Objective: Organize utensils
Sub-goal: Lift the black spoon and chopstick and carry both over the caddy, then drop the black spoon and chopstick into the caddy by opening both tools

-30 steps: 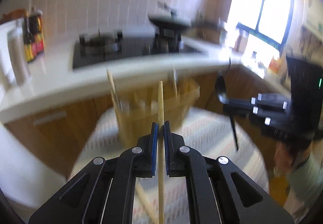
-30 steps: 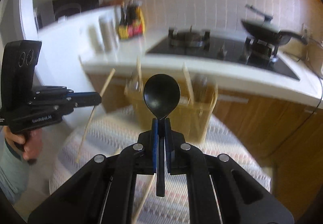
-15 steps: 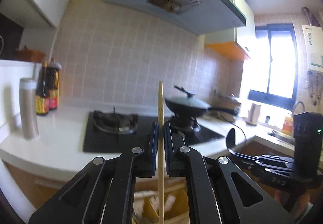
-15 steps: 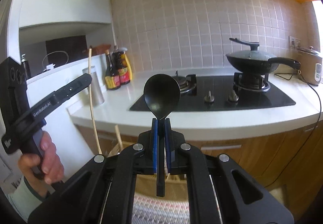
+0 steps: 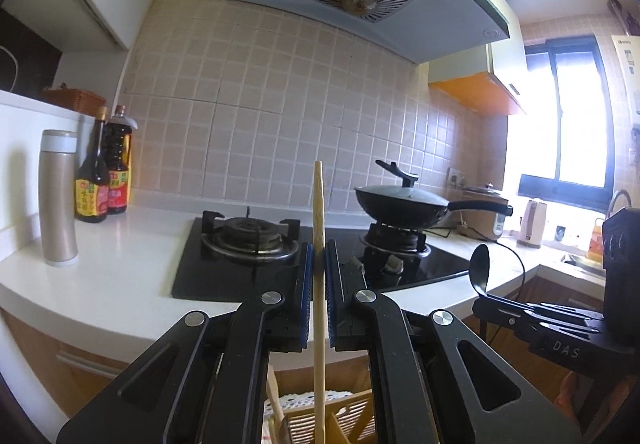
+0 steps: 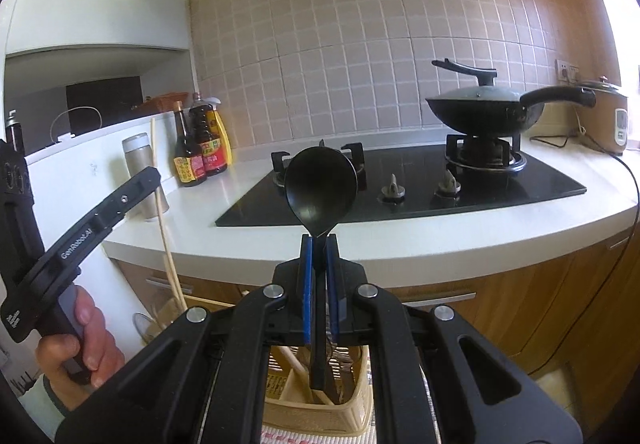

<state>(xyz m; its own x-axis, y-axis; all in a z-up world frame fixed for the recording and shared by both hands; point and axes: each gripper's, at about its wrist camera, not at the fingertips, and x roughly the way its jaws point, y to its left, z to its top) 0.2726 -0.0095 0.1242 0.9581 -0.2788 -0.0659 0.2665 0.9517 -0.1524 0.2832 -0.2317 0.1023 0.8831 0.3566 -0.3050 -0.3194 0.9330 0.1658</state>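
My left gripper (image 5: 318, 248) is shut on a wooden chopstick (image 5: 319, 204) that stands upright between its blue pads. My right gripper (image 6: 319, 240) is shut on the handle of a black spoon (image 6: 321, 190), bowl up. A beige utensil holder (image 6: 316, 400) sits below the right gripper with several utensils in it; it also shows low in the left wrist view (image 5: 320, 418). The right gripper and spoon (image 5: 479, 268) show at the right of the left wrist view. The left gripper (image 6: 154, 178) and chopstick (image 6: 162, 204) show at the left of the right wrist view.
A white counter (image 6: 400, 240) carries a black gas hob (image 6: 400, 188) with a lidded black wok (image 6: 484, 108). Sauce bottles (image 6: 200, 152) and a steel flask (image 6: 138, 172) stand at the left. A rice cooker (image 6: 608, 116) is at the right. A range hood (image 5: 360, 0) hangs above.
Both grippers have lifted from above the holder and tilted up toward the hob and wall. Each still holds its utensil. Since half a second ago they have barely moved.
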